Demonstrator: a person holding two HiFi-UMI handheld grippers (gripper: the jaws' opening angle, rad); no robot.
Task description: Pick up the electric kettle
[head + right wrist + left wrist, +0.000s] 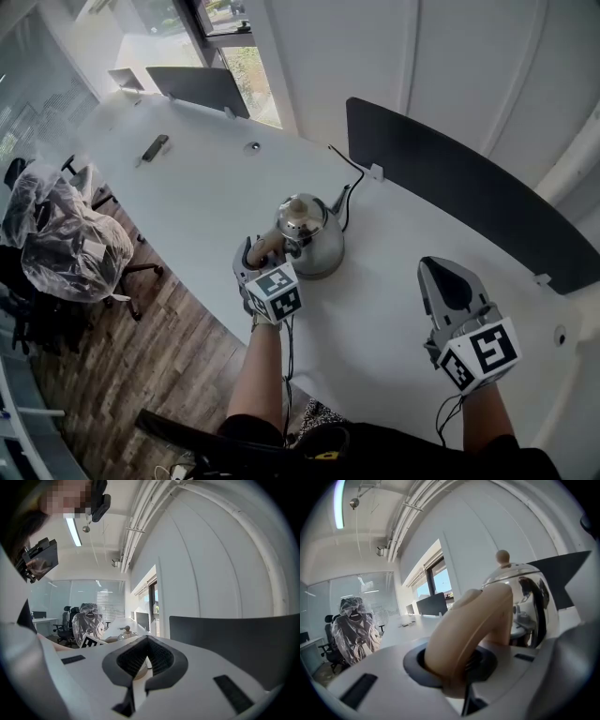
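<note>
Head view first: the electric kettle (pixel 314 239), a shiny metal one, sits on the white surface (pixel 375 319) with its black cord (pixel 349 178) trailing off toward the dark divider panel (pixel 459 187). The left tongs (pixel 258 258) are right up at the kettle's tan handle (pixel 267 246), on the side facing the person. The right tongs (pixel 441 267) hang over bare surface, well apart from the kettle. Off the surface's left edge there's an office chair wrapped in plastic (pixel 70 239) on the wood floor.

Left gripper view: the handle (pixel 473 625) fills the space between the left tongs (pixel 454 667), and the pads are clamped on both sides of it, so that's a real grip. The kettle body (pixel 525 597) and its little lid knob (pixel 502 556) sit just behind.

Right gripper view: the right tongs (pixel 147 644) are closed tip to tip with nothing in them, only the white surface showing through the hollow of the pads. The kettle (pixel 125 632) is small and off to the left here, next to the marker cube (pixel 91 641) of the other gripper.
</note>
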